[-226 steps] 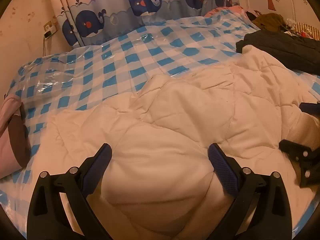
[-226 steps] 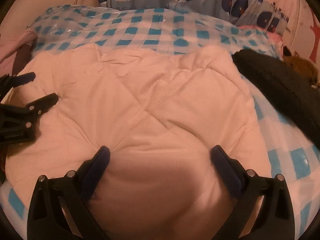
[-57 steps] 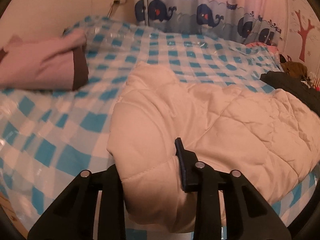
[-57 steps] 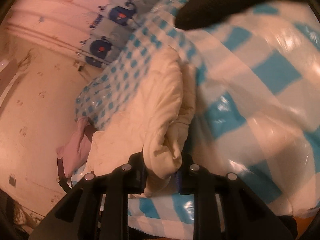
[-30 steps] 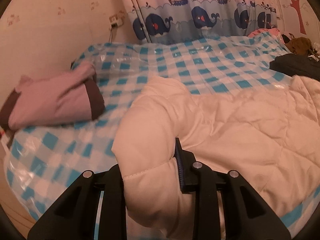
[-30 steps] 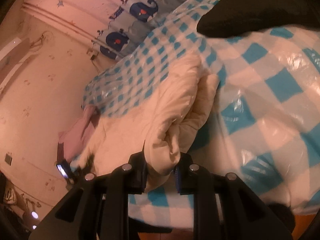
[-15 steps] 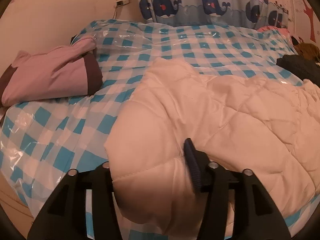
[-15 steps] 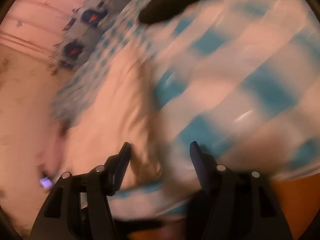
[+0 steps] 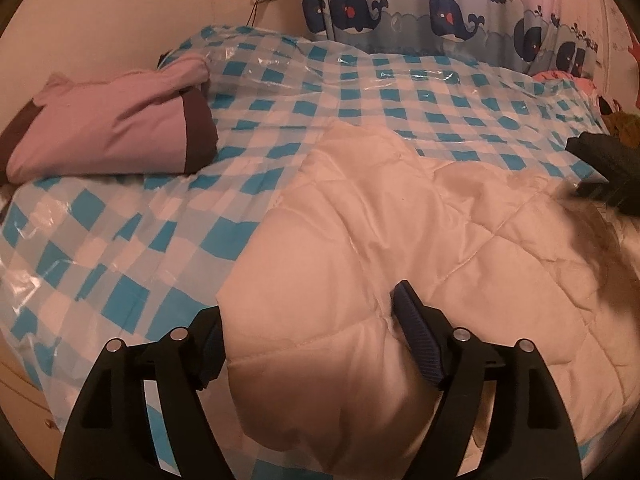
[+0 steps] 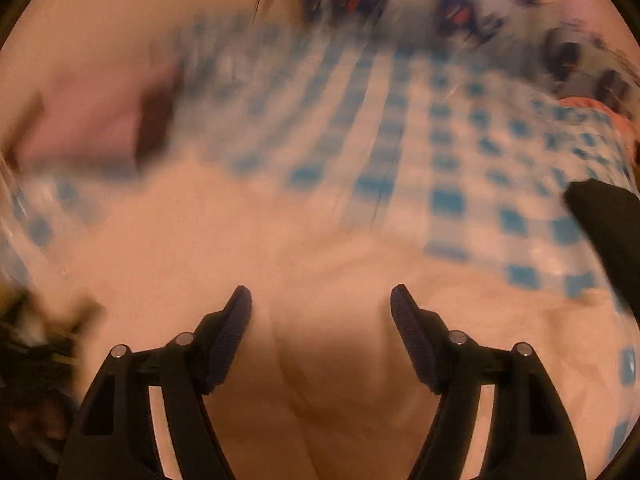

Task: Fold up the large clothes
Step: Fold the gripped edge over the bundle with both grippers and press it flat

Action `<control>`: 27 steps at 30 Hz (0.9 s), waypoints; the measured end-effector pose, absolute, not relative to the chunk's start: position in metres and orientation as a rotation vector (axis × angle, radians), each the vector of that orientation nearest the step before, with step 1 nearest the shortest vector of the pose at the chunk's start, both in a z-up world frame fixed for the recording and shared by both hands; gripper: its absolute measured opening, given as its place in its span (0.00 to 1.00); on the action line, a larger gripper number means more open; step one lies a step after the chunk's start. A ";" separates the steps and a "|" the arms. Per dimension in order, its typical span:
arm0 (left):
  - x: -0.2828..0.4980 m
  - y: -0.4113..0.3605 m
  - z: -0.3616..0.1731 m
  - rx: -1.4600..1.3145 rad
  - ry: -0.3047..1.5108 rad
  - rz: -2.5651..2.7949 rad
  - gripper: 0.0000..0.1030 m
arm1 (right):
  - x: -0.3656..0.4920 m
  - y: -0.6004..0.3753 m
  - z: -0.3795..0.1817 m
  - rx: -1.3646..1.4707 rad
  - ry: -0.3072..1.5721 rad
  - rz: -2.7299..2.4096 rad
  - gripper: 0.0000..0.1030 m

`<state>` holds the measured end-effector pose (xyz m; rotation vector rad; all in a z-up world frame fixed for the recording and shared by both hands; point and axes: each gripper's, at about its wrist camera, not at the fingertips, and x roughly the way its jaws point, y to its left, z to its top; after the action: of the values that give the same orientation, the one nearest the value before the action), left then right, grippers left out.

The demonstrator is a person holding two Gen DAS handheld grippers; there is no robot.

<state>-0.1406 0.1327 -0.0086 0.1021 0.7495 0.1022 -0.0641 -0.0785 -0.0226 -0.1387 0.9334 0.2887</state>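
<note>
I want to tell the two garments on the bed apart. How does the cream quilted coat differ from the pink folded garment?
The cream quilted coat is large and spreads over the near side of the checked cover; the pink folded garment is a smaller, compact bundle at the far left. The coat is plain cream with stitched quilting; the pink garment is smooth with dark brown bands. Both rest on the cover, apart from each other.

Both views are bathed in dim, warm orange-pink indoor light, and no lamp is shown. The left wrist view is rendered fairly sharp; glare is thrown off the glossy checked plastic sheet [image 9: 280, 92], and a smeared dark patch is seen at the right edge. The right wrist view is heavily motion-blurred, so the whale curtain [image 10: 400, 4] and checks are streaked. Straight lines are bent by the fisheye, and black corners are left.
</note>
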 end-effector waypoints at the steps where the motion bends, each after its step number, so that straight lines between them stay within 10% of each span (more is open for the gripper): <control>1: -0.144 0.131 -0.006 0.107 0.733 0.102 0.71 | -0.060 -0.069 -0.047 -0.201 0.972 0.280 0.70; 18: -0.134 0.153 -0.010 -0.145 0.818 -0.033 0.76 | -0.097 -0.127 -0.043 -0.150 1.025 0.225 0.84; 23: -0.133 0.185 -0.020 -0.365 0.828 -0.135 0.43 | -0.121 -0.130 0.004 -0.051 0.856 0.272 0.84; 27: -0.133 0.181 -0.021 -0.380 0.804 -0.170 0.35 | -0.122 -0.104 -0.029 -0.167 0.950 0.275 0.85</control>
<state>-0.1331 0.1813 -0.0211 -0.3799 0.8040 -0.1701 -0.1218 -0.1041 -0.0289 -0.1674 0.9496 0.2753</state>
